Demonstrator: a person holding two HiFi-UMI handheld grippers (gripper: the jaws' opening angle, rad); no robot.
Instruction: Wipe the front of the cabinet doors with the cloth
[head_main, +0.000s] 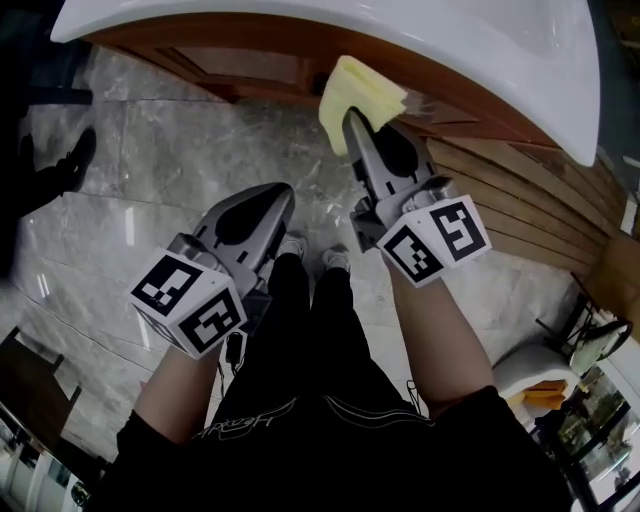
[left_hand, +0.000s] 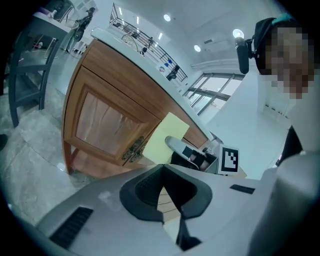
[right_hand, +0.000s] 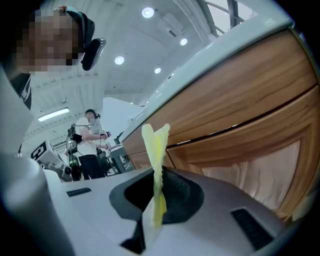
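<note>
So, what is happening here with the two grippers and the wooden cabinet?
A person holds a gripper in each hand, in front of a wooden cabinet under a white countertop. The right gripper is shut on a yellow cloth and holds it up at the cabinet front, just below the countertop edge; the cloth seems to lie against the wood. The left gripper is shut with nothing in it and hangs lower, away from the cabinet, over the marble floor.
</note>
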